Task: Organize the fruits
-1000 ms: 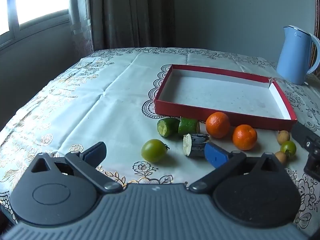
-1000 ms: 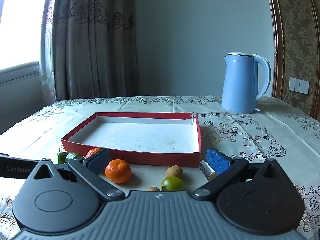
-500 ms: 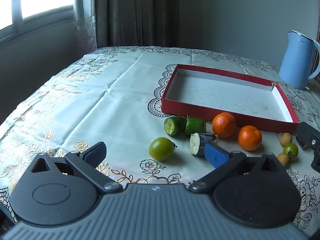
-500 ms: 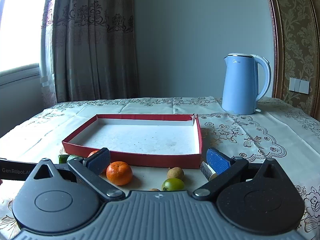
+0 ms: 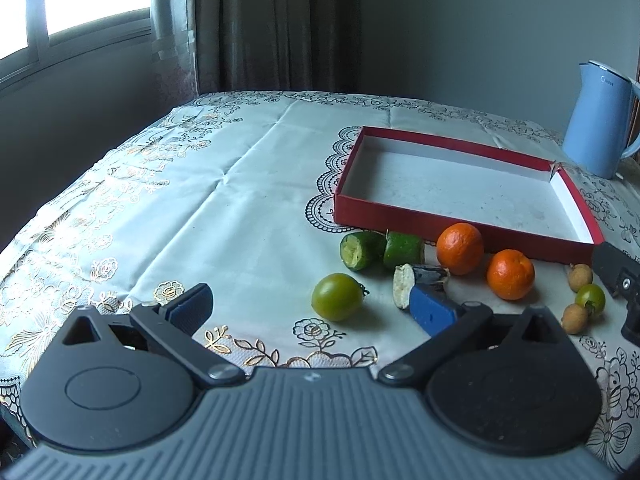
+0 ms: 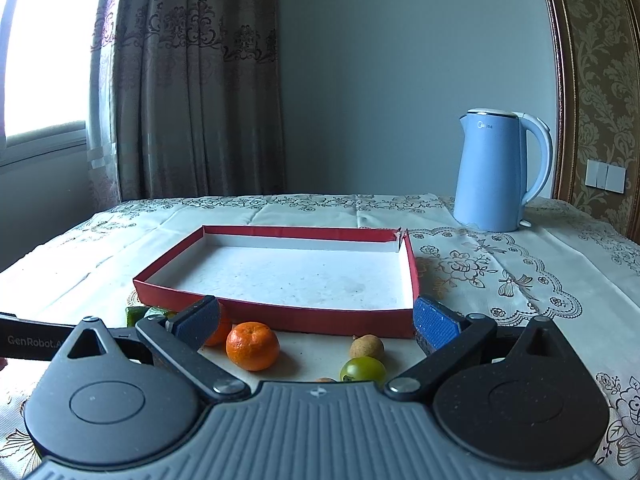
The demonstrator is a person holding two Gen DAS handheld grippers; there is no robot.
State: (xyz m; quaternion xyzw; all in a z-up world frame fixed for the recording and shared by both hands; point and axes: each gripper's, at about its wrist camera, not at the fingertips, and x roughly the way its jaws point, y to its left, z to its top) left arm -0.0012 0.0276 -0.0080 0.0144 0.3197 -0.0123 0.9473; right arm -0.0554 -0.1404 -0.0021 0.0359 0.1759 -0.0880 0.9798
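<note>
A shallow red tray (image 5: 400,216) (image 6: 256,314) with a white floor lies on the tablecloth with nothing in it. In front of it lie two oranges (image 5: 460,248) (image 5: 511,274), two green cucumber pieces (image 5: 358,251), a dark-skinned cut piece (image 5: 420,280), a green tomato (image 5: 337,297), a smaller green tomato (image 5: 591,298) and small brown fruits (image 5: 581,277). My left gripper (image 5: 312,306) is open just short of the green tomato. My right gripper (image 6: 318,316) is open above an orange (image 6: 252,346), a brown fruit (image 6: 367,347) and the small tomato (image 6: 363,370).
A light blue kettle (image 6: 496,172) (image 5: 600,116) stands on the table's far right, behind the tray. Curtains and a window line the left and back. The embroidered cloth (image 5: 180,208) left of the tray is bare. The right gripper's black body (image 5: 618,276) shows at the left wrist view's right edge.
The left gripper has drawn back and turned slightly left, so fruits and tray sit further right in its view. The right gripper has shifted a little; both stay open.
</note>
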